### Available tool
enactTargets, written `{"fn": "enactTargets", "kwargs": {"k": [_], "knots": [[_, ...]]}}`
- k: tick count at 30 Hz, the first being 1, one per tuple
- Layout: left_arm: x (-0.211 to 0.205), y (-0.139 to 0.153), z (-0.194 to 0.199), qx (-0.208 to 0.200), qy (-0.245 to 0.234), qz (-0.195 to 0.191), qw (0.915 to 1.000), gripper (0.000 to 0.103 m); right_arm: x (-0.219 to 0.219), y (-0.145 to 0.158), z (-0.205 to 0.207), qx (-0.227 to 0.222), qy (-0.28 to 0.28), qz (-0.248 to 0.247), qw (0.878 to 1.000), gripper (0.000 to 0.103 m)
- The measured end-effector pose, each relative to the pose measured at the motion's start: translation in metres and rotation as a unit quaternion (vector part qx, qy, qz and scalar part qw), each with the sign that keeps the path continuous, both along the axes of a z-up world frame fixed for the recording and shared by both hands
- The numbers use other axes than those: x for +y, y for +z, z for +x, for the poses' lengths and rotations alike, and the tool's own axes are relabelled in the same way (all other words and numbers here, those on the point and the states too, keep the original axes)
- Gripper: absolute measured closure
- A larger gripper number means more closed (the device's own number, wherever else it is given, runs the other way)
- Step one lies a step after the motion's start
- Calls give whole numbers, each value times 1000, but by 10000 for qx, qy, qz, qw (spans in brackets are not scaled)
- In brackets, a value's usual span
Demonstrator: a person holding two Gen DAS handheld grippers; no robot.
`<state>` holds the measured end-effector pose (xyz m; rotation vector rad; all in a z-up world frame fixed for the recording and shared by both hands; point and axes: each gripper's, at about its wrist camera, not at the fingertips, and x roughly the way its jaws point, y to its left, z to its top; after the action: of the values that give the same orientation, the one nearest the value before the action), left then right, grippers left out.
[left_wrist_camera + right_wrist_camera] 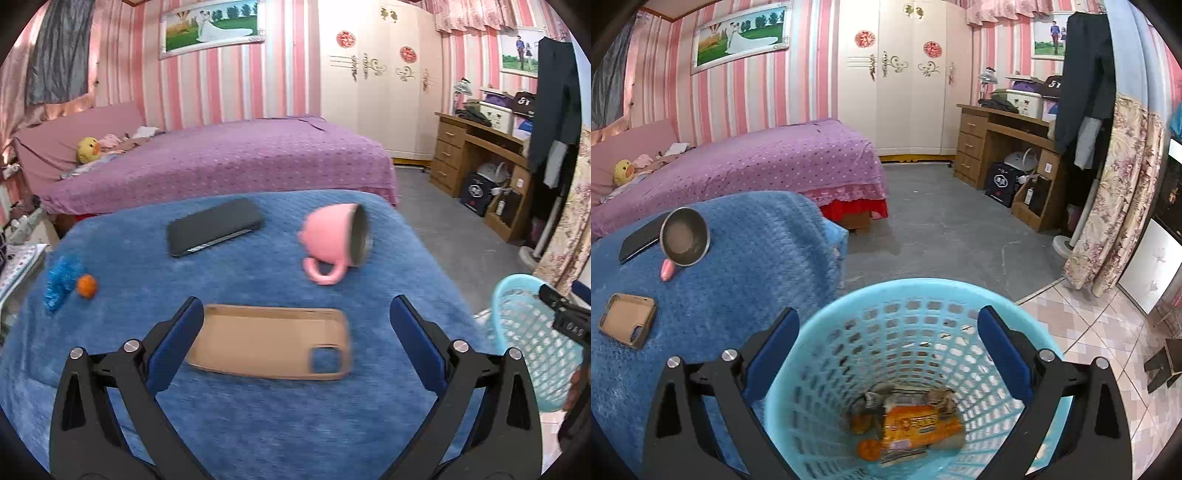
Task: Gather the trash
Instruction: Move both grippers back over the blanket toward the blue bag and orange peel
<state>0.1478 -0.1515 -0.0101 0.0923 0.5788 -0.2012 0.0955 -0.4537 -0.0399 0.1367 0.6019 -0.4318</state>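
Pink-striped walls and a purple bed sit behind my blue-covered table (258, 424). My right hand-held gripper (888, 354) hangs spread wide and empty over the basket (820, 325), which stands on the floor just beside the table; an orange wrapper (919, 424) and some round orange scraps lie at its bottom. My left hand-held gripper (295, 343) is spread too, pinching nothing, poised above the tan phone case (269, 343). Beyond that lie a tipped pink mug (332, 240) and a dark phone (214, 230), and at the left edge an orange scrap (87, 285) beside a blue tuft (61, 282). That scrap looks like the remaining trash. My worry: the left jaws frame the case, so closing here would bin a keeper, and a careless sweep could roll the mug off.
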Motion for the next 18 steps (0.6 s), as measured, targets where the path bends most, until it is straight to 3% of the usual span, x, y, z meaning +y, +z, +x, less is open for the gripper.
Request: {"fn": "enactTargets", "kwargs": {"k": [13,18], "knots": [[86,-11,31,-89,578,120,9982,5,63,4,27,-28,421,-107,9991,8],[124,-15,45,88,797,-110,9967,5,90,5,34,-121,597,-37,9981,8]]}}
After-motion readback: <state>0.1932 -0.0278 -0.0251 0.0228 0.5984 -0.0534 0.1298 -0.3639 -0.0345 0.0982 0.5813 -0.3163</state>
